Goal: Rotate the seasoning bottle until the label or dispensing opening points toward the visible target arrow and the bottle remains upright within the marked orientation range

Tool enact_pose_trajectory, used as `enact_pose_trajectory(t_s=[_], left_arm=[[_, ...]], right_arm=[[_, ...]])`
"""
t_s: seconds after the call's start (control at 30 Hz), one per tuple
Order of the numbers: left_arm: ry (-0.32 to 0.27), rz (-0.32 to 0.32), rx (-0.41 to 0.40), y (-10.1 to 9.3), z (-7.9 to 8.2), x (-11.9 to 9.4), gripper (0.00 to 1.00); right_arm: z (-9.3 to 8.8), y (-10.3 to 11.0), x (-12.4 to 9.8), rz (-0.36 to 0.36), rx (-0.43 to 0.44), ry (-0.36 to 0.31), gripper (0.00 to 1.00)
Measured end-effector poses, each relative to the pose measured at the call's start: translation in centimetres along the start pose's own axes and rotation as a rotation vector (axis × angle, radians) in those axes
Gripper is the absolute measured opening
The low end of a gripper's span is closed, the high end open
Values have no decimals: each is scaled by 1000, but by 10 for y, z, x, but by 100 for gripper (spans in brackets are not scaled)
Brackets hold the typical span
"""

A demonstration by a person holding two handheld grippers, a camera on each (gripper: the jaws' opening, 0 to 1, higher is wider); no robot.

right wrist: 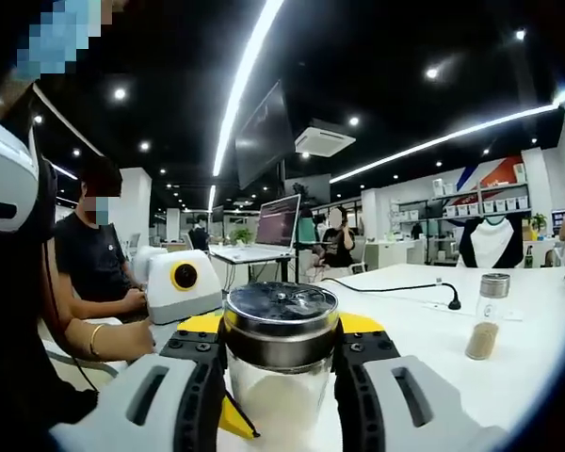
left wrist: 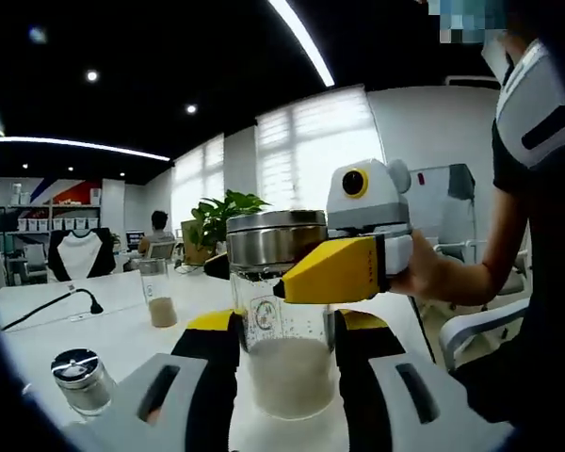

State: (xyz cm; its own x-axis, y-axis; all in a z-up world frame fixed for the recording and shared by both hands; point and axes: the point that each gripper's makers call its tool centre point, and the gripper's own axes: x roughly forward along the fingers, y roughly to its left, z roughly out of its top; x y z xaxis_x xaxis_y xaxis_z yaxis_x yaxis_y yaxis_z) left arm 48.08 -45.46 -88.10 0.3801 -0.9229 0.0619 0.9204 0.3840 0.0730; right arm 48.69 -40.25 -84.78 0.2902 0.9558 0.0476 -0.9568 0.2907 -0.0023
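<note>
The seasoning bottle (left wrist: 284,363) is clear glass with a steel lid and pale powder in its lower half. It stands upright on the white table (left wrist: 122,334). A small printed label faces the left gripper view. My left gripper (left wrist: 287,330) is shut on the glass body, one black pad on each side. My right gripper (left wrist: 250,278) comes in from the right, held by a hand, and its yellow jaws clamp just under the lid. In the right gripper view, the bottle (right wrist: 281,377) sits between the pads of my right gripper (right wrist: 281,334). My left gripper (right wrist: 234,414) reaches in from the left.
A small steel-capped shaker (left wrist: 83,379) stands near left. A tall glass bottle (left wrist: 158,294) with brown powder stands further back, also seen as the bottle (right wrist: 490,318) at the right. A black cable (right wrist: 395,285) crosses the table. A person sits close at the left edge (right wrist: 94,264).
</note>
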Motion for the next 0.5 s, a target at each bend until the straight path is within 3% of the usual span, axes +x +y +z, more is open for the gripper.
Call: enact_pose_trajectory(t_s=[0.17,0.37,0.4,0.5], left_arm=[[-1,-77,8,-10,0,-1,42],[5,-165,-22,-21,-3,4,42],[14,-170,-14,-22,-5,4,42],[58,-160,6,-22,-14,8,42]], right_arm=[[-1,13,2,74,-22,12,44],[-2,22,4,104,-37,16,46],[2,23,5,107,-17,-8,46],[1,20,3,99,-41,4,45]])
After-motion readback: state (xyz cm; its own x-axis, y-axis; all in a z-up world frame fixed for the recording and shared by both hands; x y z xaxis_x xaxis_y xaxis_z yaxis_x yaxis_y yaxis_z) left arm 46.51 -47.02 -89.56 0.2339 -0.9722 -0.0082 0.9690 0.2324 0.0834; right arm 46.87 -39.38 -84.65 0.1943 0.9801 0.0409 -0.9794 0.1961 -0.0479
